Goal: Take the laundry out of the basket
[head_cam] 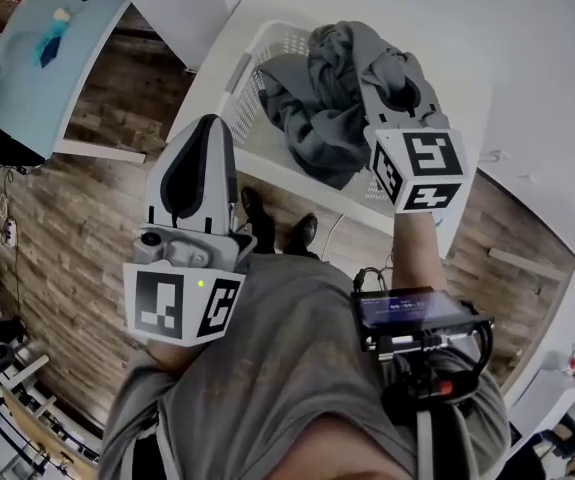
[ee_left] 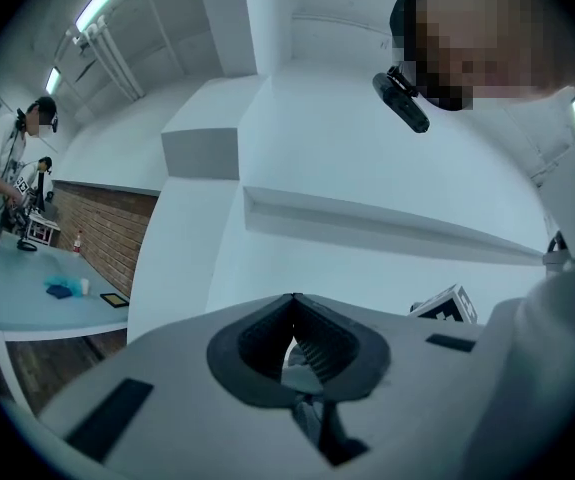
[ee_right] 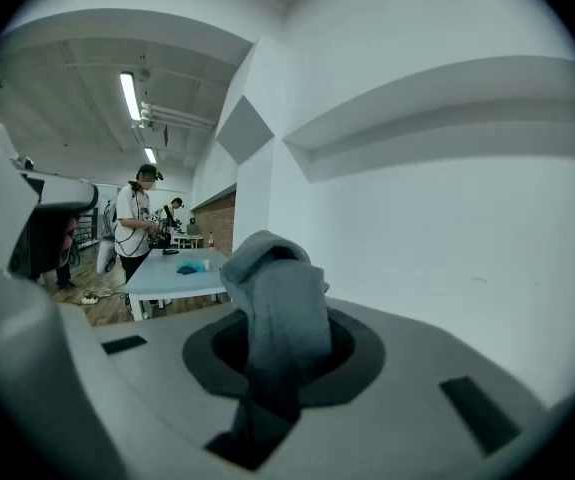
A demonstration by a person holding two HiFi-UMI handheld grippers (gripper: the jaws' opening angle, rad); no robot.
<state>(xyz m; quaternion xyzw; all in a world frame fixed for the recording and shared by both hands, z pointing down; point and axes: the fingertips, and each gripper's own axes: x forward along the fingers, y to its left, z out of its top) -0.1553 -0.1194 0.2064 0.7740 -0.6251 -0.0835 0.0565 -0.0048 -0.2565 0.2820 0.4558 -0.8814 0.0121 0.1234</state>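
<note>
Closest to the lens is the person's grey shirt (head_cam: 267,368), with a black device (head_cam: 412,313) strapped at the waist and dark shoes (head_cam: 257,213) on the wood-plank floor (head_cam: 57,228) below. At centre left, the left tool (head_cam: 207,133) has its jaws closed together with nothing between them. At upper right, the right tool (head_cam: 399,93) is clamped on a grey garment (head_cam: 322,98). Most of that cloth is bunched over the white laundry basket (head_cam: 242,73) on the white worktop (head_cam: 457,28) at the top of the frame. A pale blue table (head_cam: 37,58) stands in the upper left. In the right gripper view, people (ee_right: 137,223) stand by that table under ceiling strip lights (ee_right: 130,96), with a brick wall (ee_right: 222,218) behind.
</note>
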